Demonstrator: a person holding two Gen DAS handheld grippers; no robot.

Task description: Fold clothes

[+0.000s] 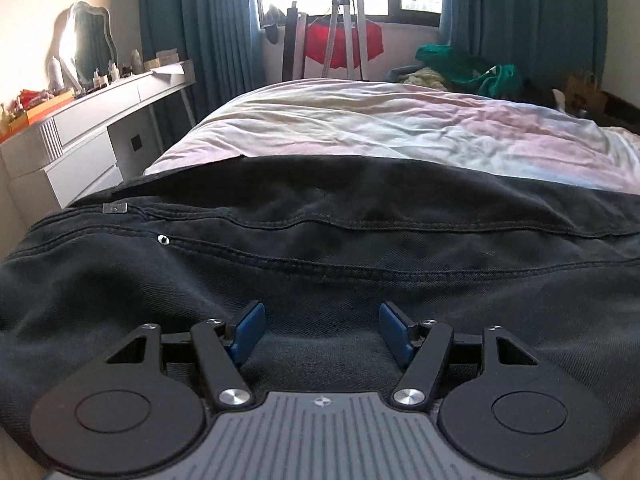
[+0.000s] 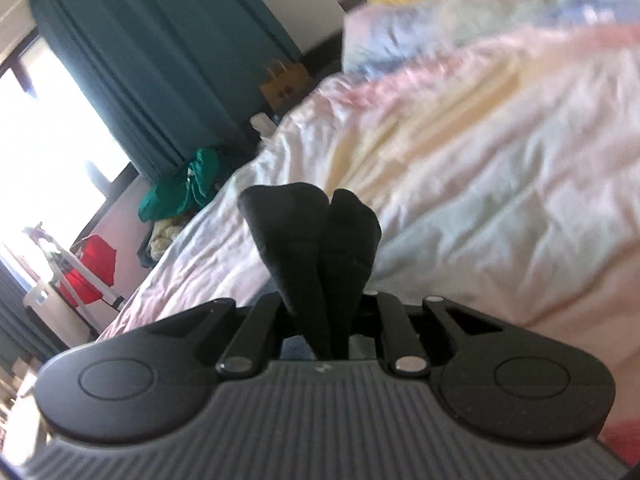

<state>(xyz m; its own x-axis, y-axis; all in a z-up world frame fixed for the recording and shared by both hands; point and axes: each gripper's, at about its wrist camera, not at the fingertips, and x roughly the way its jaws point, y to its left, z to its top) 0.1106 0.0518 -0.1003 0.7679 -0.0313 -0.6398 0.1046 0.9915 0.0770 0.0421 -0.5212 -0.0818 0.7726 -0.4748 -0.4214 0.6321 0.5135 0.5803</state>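
Black jeans (image 1: 320,240) lie spread across the near part of the bed, with a seam and a rivet showing in the left wrist view. My left gripper (image 1: 322,330) is open, its blue pads (image 1: 250,330) resting low on the dark cloth with nothing between them. My right gripper (image 2: 328,312) is shut on a pinched fold of the black fabric (image 2: 316,236), which sticks up between the hidden fingers, held above the bed. The right wrist view is tilted and blurred.
A pastel duvet (image 1: 380,128) covers the bed. A white dresser (image 1: 80,132) with a mirror stands left. A red cloth on a rack (image 1: 344,44) and a green clothes pile (image 1: 468,64) sit by the window with teal curtains.
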